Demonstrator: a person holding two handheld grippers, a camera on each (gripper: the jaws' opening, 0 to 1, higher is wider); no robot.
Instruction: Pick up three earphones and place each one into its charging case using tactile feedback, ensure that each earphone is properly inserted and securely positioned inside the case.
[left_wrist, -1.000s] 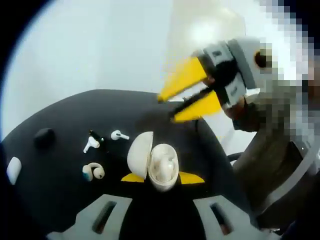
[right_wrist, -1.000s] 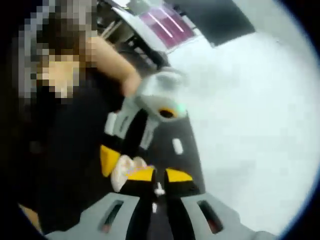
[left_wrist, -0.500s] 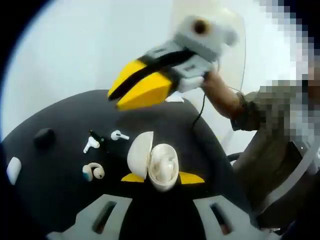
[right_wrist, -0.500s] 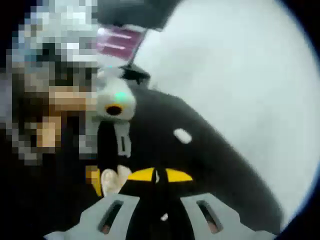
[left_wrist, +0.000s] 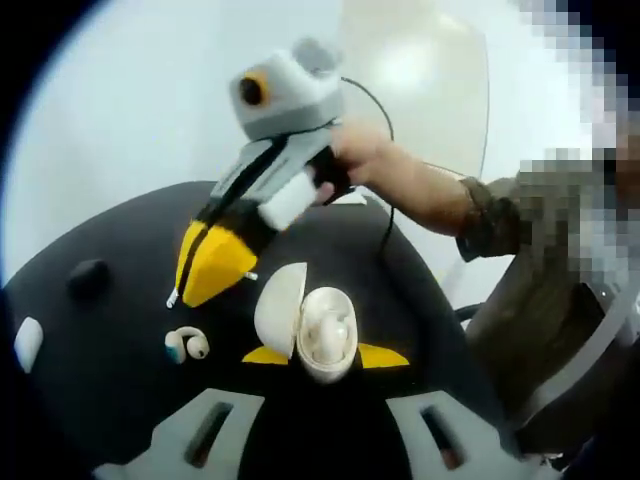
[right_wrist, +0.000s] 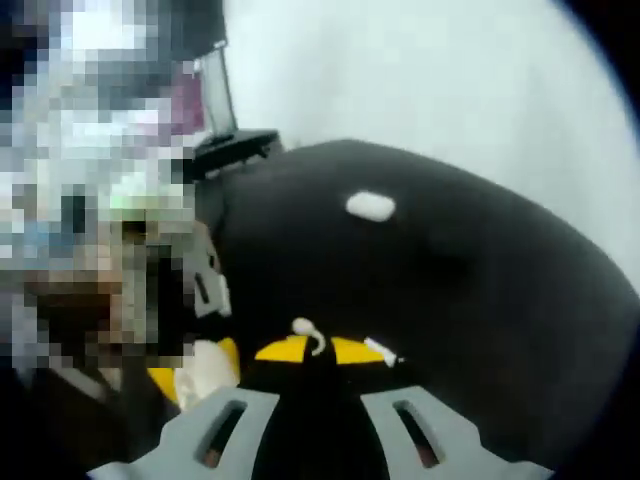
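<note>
- In the left gripper view, the left gripper (left_wrist: 325, 356) is clamped on the open charging case (left_wrist: 310, 325); its yellow tips show on either side of the case's base.
- The case stands with its lid (left_wrist: 279, 309) swung open to the left and its cavity facing the camera.
- The right gripper (left_wrist: 213, 272) reaches down onto the black tabletop (left_wrist: 120, 250), yellow tips close together and pointing down-left. A thin white stem (left_wrist: 173, 297) pokes out below them, but whether it is gripped I cannot tell.
- An ear-hook earphone (left_wrist: 186, 344) lies on the tabletop just left of the case, curled into a loop.
- A black case (left_wrist: 89, 274) and a white case (left_wrist: 28, 341) sit well apart at the far left.
- In the right gripper view, two white stemmed earphones lie at the yellow tips: one (right_wrist: 307, 333) in the gap with its bud up-left, another (right_wrist: 381, 351) on the right tip with its long axis slanting down-right.
</note>
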